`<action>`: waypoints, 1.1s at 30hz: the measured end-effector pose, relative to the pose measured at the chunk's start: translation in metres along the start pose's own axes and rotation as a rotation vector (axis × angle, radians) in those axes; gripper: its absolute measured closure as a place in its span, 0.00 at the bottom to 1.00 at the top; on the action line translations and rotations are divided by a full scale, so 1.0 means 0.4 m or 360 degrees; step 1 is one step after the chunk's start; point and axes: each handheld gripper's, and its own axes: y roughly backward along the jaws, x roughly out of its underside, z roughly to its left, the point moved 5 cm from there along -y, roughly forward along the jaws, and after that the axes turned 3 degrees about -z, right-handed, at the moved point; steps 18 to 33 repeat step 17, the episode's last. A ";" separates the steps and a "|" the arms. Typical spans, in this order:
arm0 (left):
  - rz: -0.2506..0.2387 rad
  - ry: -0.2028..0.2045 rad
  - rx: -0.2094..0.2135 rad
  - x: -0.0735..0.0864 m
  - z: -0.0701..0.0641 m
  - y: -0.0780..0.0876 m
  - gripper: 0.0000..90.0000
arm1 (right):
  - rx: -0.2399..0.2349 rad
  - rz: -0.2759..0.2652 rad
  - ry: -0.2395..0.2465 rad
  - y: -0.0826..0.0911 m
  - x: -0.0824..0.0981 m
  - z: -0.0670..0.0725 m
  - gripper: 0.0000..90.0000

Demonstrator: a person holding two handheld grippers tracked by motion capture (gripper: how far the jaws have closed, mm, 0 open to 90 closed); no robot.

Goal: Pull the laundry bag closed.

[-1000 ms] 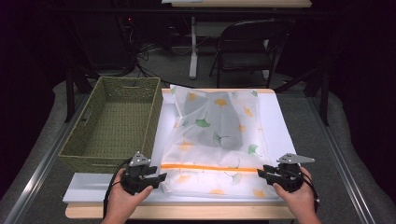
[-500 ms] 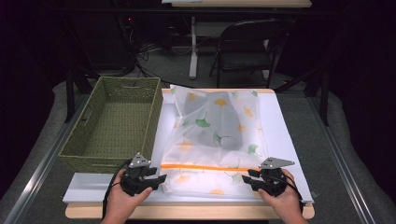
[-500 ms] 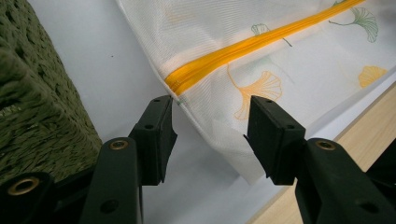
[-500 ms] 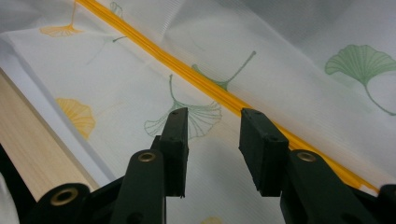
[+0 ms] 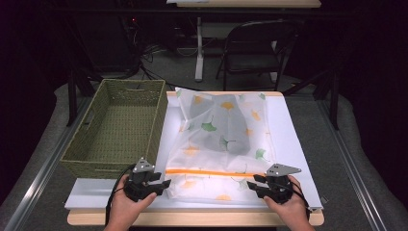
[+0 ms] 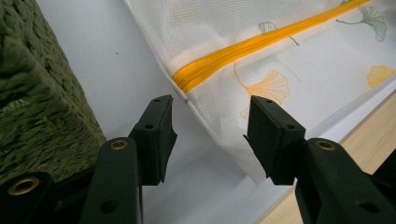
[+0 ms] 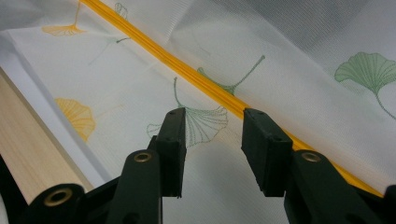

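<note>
Landmark: mesh laundry bag (image 5: 223, 144), white with ginkgo-leaf print, lying flat on the white sheet (image 5: 293, 139) that covers the table; something dark shows through its far half.
Zipper: orange zipper (image 5: 211, 172) runs across the bag's near end, apparently closed along the stretch that shows.
Basket: green woven basket (image 5: 118, 126) stands just left of the bag, nothing seen in it.
Left gripper: left gripper (image 6: 210, 119) sits at the bag's near-left corner, jaws about half open; the bag's side edge and the zipper's end lie between them, pads not pressing. Holds nothing.
Right gripper: right gripper (image 7: 212, 126) hovers over the bag's near-right corner, just short of the zipper; its jaws have just been opening, now about half open over flat mesh, gripping nothing.
Step in hand: by my reading, lining up both grippers on the zipper end of the bag, before any grasp.
Next move calls for: left jaws pinching the corner to anchor it; right jaws finding the zipper pull, which I cannot make out.
</note>
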 end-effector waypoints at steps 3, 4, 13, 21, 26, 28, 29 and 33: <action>0.0004 -0.0005 -0.0001 0.002 0.000 -0.002 0.56 | 0.0000 0.0012 0.0000 -0.002 0.004 -0.002 0.65; 0.0007 -0.0013 -0.0004 0.002 0.001 -0.003 0.56 | 0.0000 0.0015 0.0001 -0.001 0.005 -0.003 0.65; 0.0005 -0.0009 0.0003 -0.001 -0.001 0.000 0.56 | 0.0008 0.0004 -0.0011 0.004 0.008 -0.011 0.63; -0.0030 0.0002 0.0001 -0.007 -0.003 0.010 0.55 | 0.0023 -0.0029 0.0005 0.012 0.007 -0.012 0.60; -0.0030 0.0002 0.0001 -0.007 -0.003 0.010 0.55 | 0.0023 -0.0029 0.0005 0.012 0.007 -0.012 0.60; -0.0030 0.0002 0.0001 -0.007 -0.003 0.010 0.55 | 0.0023 -0.0029 0.0005 0.012 0.007 -0.012 0.60; -0.0030 0.0002 0.0001 -0.007 -0.003 0.010 0.55 | 0.0023 -0.0029 0.0005 0.012 0.007 -0.012 0.60; -0.0030 0.0002 0.0001 -0.007 -0.003 0.010 0.55 | 0.0023 -0.0029 0.0005 0.012 0.007 -0.012 0.60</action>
